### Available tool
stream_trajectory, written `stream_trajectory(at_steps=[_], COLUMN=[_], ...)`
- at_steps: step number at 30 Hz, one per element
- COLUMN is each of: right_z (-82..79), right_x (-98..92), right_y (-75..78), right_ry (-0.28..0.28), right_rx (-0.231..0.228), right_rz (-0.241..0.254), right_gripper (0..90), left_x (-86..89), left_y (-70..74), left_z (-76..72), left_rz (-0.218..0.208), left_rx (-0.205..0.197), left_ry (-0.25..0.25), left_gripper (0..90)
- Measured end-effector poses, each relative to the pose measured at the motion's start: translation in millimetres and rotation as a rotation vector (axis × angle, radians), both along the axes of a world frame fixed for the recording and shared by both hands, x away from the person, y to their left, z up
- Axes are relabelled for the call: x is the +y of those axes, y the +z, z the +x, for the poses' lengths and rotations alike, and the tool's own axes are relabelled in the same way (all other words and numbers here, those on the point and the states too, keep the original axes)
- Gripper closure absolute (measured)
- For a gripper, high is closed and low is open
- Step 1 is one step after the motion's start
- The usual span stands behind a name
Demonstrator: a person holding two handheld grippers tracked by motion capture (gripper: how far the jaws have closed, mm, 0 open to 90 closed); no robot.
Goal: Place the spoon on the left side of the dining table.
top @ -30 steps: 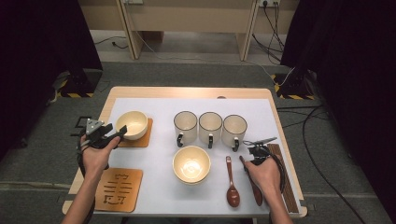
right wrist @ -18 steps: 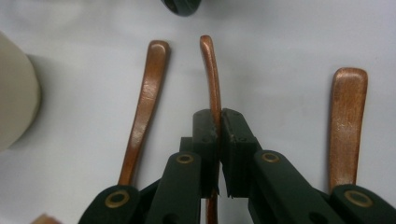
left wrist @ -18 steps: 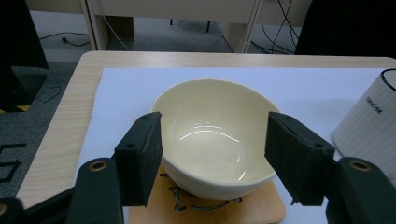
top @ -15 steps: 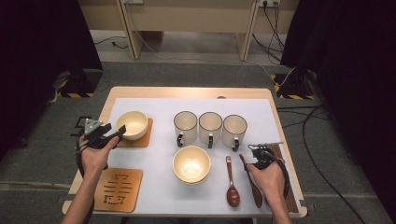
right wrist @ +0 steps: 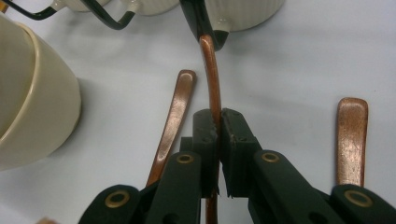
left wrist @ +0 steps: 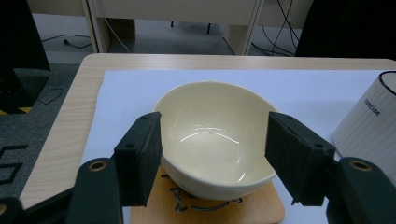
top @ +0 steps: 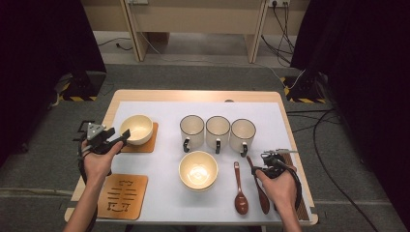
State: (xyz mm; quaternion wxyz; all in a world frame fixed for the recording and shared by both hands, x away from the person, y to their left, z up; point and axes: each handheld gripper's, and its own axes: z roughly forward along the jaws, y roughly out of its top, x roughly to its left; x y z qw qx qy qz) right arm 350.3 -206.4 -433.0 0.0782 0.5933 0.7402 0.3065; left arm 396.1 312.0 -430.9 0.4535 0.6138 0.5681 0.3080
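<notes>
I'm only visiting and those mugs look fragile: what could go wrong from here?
The right gripper pinches a thin spoon whose tip sits at a mug handle; lifting could snag it. The left gripper straddles the bowl on its coaster; a loose grip might drop it.

The right tongs (top: 267, 164) now sit a little nearer the counter's near edge than a second ago, drawn back from the mug row along the right-hand side. Their jaws are pinched on the handle of a brown spoon (right wrist: 212, 74), and the handle's far end now rides slightly raised.
</notes>
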Motion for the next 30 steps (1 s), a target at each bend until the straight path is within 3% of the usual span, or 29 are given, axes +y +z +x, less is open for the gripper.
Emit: stream_trajectory(at_steps=[25, 30], right_z=[-7.9, -7.1], right_x=[-5.7, -4.2], right_y=[9.4, 15.7], right_ry=[0.027, 0.034], right_rx=[-0.189, -0.25], right_rz=[0.055, 0.07], right_gripper=[85.3, 85.3], left_x=[0.7, -1.1], left_y=[3.9, 6.1], left_z=[-8.4, -9.6], left_rz=[0.003, 0.001], left_rx=[-0.014, -0.022], left_ry=[0.002, -0.004], left_gripper=[35.6, 35.6])
